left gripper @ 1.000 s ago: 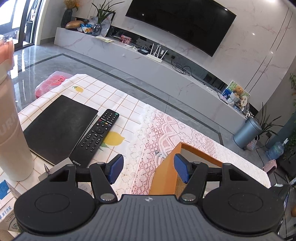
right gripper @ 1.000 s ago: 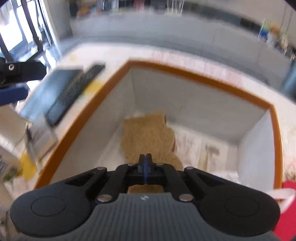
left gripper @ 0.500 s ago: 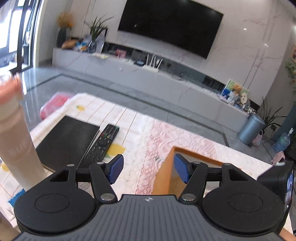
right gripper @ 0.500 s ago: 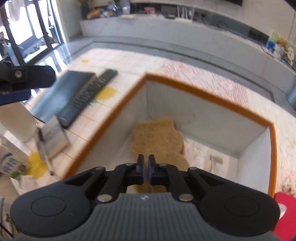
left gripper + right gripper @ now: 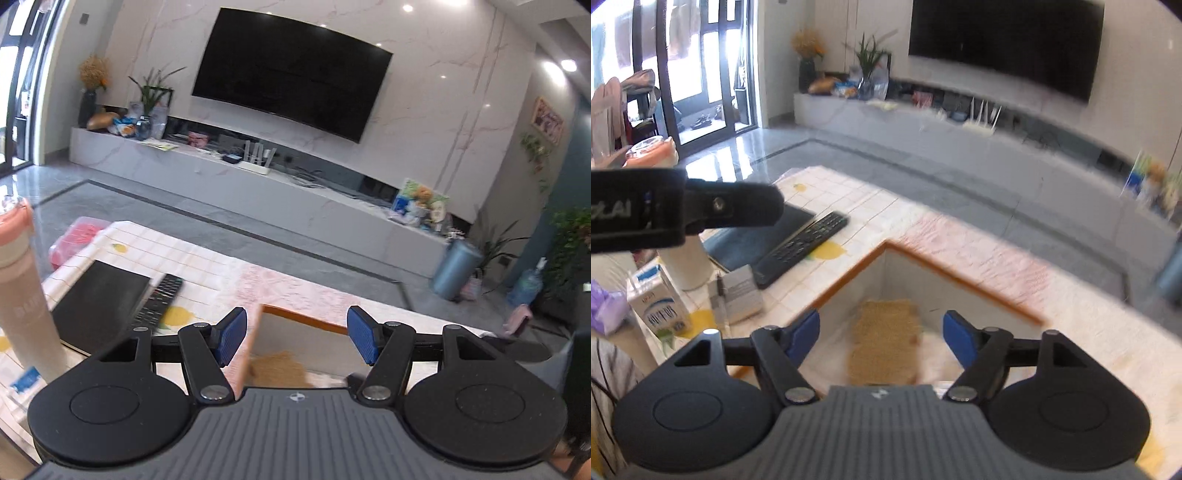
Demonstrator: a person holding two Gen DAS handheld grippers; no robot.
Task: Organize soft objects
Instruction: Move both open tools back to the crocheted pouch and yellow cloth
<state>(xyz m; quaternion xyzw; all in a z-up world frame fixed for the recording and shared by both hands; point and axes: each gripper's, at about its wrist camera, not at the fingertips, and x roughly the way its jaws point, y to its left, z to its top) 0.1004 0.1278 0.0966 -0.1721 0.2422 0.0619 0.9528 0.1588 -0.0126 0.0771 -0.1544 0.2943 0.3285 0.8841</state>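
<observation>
An orange-rimmed box with white inner walls stands on the table; it also shows in the left wrist view. A tan fuzzy soft item lies on the box floor, seen too in the left wrist view. My right gripper is open and empty above the box, over the tan item. My left gripper is open and empty above the box's left rim. Its body shows at the left of the right wrist view.
A black remote and a black notebook lie left of the box on the tiled cloth. A tall beige bottle with pink lid, a milk carton and a small grey pad stand at the left.
My right gripper has opened, let go of the tan item in the box, and lifted back. My left gripper has risen and tilted up, staying open.
</observation>
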